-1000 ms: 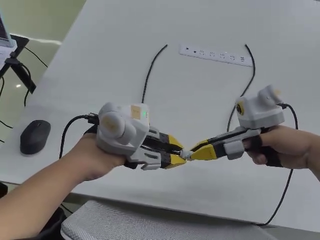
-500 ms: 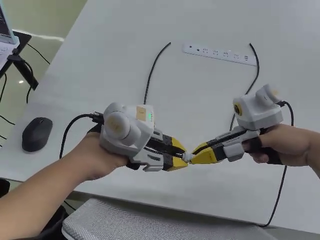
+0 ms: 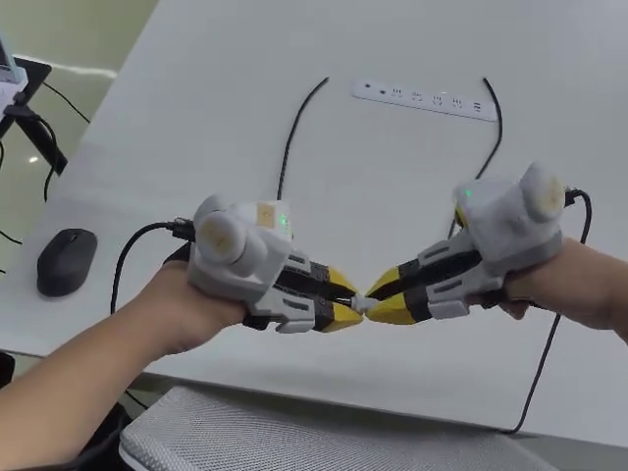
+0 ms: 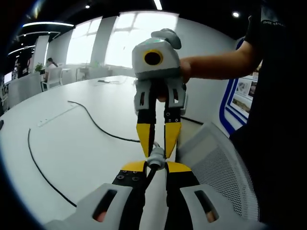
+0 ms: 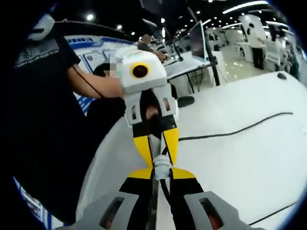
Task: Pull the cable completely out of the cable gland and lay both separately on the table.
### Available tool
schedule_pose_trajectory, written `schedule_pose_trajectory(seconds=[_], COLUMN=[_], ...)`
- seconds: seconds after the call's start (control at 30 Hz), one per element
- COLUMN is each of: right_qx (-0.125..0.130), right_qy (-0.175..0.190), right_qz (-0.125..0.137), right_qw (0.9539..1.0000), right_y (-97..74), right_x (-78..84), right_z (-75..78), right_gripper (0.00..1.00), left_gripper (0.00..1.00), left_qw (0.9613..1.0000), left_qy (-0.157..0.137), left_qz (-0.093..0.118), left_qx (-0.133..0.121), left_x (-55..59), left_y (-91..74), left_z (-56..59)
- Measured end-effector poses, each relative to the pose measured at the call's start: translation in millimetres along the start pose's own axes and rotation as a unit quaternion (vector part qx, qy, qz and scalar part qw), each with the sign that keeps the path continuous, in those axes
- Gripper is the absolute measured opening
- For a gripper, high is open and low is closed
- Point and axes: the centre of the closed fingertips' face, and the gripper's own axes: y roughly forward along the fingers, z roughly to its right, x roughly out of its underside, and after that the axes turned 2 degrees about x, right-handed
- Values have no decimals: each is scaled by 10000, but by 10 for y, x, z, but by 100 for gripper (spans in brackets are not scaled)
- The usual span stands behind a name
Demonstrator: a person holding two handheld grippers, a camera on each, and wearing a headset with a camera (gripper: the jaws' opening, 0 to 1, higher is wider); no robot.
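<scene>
- Two handheld grippers with grey-white bodies and yellow-tipped black jaws meet nose to nose in the head view. The left gripper [image 3: 350,302] comes in from 9 o'clock and the right gripper [image 3: 376,300] from 3 o'clock.
- Each gripper is held in one hand: the left hand [image 3: 182,306] and the right hand [image 3: 574,287].
- The left gripper is clenched on the one small grey-white plastic cable gland [image 3: 361,304]. In the left gripper view the gland sits pinched between that gripper's two yellow tips.
- The right gripper is clenched on the same gland from the opposite end. In the right gripper view the gland is likewise squeezed between that gripper's own tips.
- One thin black cable [image 5: 167,184] leaves the gland and loops toward 6 o'clock between the right gripper's jaws in the right gripper view. It is not yet out of the gland.
- Gland and cable are both held up off the table, over its near edge.
- One grey mesh chair back [image 3: 294,437] lies at 6 o'clock, below the grippers.
- One white table [image 3: 392,196] spreads beyond them.
- One dark computer mouse [image 3: 66,261] rests at 9 o'clock, near the table's left edge.
- Two long black cords lie on the table past the grippers. The one at 11 o'clock [image 3: 291,137] and the other at 1 o'clock [image 3: 493,147] are well apart.
- One white power strip [image 3: 424,99] lies farthest off, at 12 o'clock. The 1 o'clock cord ends just beside its right end.
</scene>
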Motion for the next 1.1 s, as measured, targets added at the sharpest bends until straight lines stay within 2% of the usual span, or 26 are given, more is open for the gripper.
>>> schedule_pose_trajectory(seconds=[0.07, 0.1, 0.13, 0.23, 0.3, 0.33, 0.53, 0.67, 0.7, 0.87, 0.97, 1.03, 1.07, 1.1], right_qx=[290, 487, 593, 1110, 1364, 1498, 1784, 1862, 1831, 1814, 1721, 1697, 1557, 1491], right_qy=[-428, -669, -752, -1401, -1639, -1821, -1999, -1876, -1723, -1668, -1308, -1166, -833, -635], right_qz=[-140, -182, -206, -260, -290, -311, -372, -356, -335, -387, -191, -148, -73, -28], right_qw=[9986, 9964, 9952, 9836, 9766, 9713, 9627, 9638, 9673, 9684, 9762, 9785, 9843, 9868], right_y=[21, 28, 31, 26, 13, 8, -19, -30, -25, -20, -34, -66, -79, -95], right_x=[10, 20, 22, 11, -6, -12, 0, 3, 6, 25, -7, -7, 3, 5], right_z=[-24, -3, -3, 35, 40, 31, 4, 37, 36, 45, 34, 52, 34, 36], right_gripper=[7, 7, 7, 7, 7, 7, 8, 8, 8, 9, 13, 15, 16, 16], left_gripper=[14, 14, 14, 15, 15, 15, 15, 15, 15, 15, 15, 15, 15, 15], left_qw=[9999, 9999, 9998, 9989, 9987, 9987, 9986, 9987, 9988, 9989, 9994, 9995, 9995, 9996], left_qy=[-118, -139, -186, -446, -466, -474, -476, -445, -433, -424, -273, -200, -188, -174], left_qz=[14, 30, 42, 151, 193, 201, 227, 251, 241, 220, 193, 170, 164, 160], left_qx=[19, 0, -7, -31, -46, -44, -25, -52, -47, -30, -118, -165, -172, -179], left_x=[23, 27, 29, 14, -11, -19, -49, -54, -53, -48, -57, -57, -55, -56], left_y=[-2, -6, -9, -36, -49, -53, -42, -36, -35, -40, -64, -80, -85, -91], left_z=[15, 14, 15, -5, -3, 3, 40, 38, 41, 49, 29, 18, 14, 16])
